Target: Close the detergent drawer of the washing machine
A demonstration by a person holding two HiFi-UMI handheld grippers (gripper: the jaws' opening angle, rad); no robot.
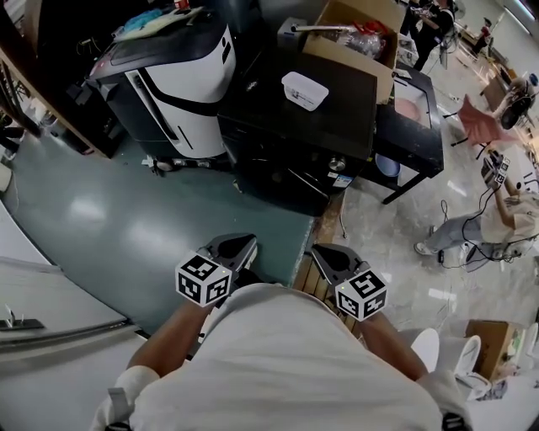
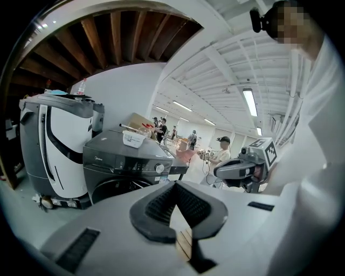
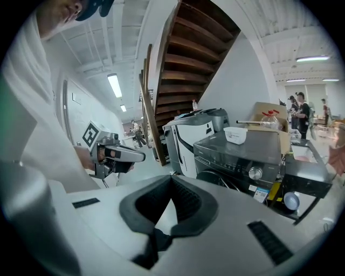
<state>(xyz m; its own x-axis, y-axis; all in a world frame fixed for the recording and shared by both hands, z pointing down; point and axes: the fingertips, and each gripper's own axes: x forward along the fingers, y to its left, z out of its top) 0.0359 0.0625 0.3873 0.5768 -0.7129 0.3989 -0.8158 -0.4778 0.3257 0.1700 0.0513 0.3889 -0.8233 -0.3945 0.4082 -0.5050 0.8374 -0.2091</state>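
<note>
Close to the chest, above the green floor [image 1: 126, 219], holds the left gripper [image 1: 236, 246] and the right gripper [image 1: 333, 257] side by side but apart, both aimed toward the washing machine [image 1: 295, 126]. Presses the left jaws together at the tips, with nothing between them. Presses the right jaws together the same way, also on nothing. Stands well apart from the washing machine, touching it with neither gripper. Places the detergent drawer [image 2: 99, 160] at the left end of the dark front panel, apparently flush with it, along from the round knob [image 2: 159, 168]. Carries a white container [image 1: 305, 89] on the machine's top. Sets a cardboard box [image 1: 354, 25] behind it and a white-and-black machine [image 1: 177, 76] just beside it. Reveals a wooden pallet [image 1: 313, 278] below the grippers.
</note>
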